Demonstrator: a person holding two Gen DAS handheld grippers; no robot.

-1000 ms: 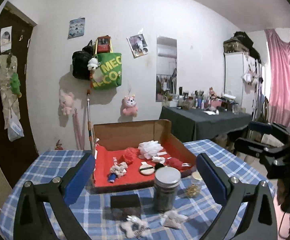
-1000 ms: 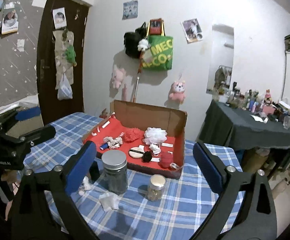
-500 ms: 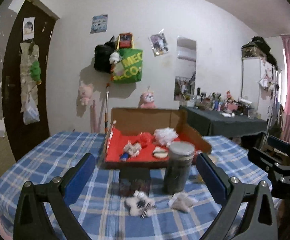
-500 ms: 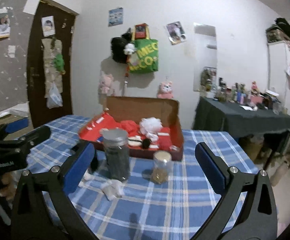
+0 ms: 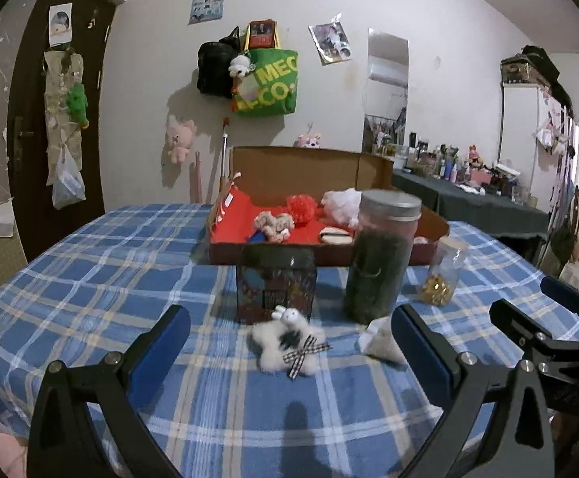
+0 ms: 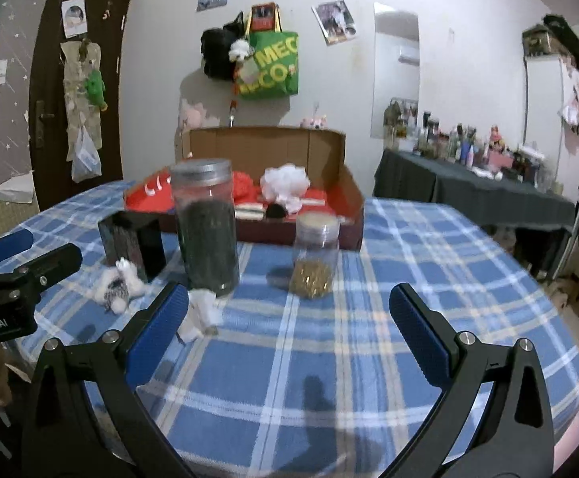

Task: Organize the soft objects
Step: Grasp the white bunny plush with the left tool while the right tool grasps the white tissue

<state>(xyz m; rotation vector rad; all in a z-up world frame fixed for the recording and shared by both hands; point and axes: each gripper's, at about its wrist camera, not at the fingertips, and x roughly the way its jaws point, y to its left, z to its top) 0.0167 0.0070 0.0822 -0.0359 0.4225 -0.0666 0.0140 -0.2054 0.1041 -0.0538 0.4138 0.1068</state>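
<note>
Left wrist view: the left claw (image 5: 289,336) hangs low over the blue plaid tabletop (image 5: 90,279) with its blue pads wide apart and nothing between them. Just ahead of it lies a fluffy white plush toy (image 5: 283,344) with a checked bow, touching the front of a small dark box (image 5: 275,285). To the right of the toy sits a crumpled white soft piece (image 5: 379,342), near the foot of a tall dark-filled jar (image 5: 381,255) with a metal lid. A smaller jar (image 5: 442,273) holding gold bits stands further right. Behind them is an open cardboard box (image 5: 309,171) with a red lining (it holds a red pom, a white pom and a beige scrunchie).

From the right wrist, the right claw (image 6: 289,324) is likewise spread wide and empty, and the white soft piece (image 6: 199,312) lies just beside its left pad. The plush toy (image 6: 116,286) rests well to the left, by the dark box (image 6: 132,243).
</note>
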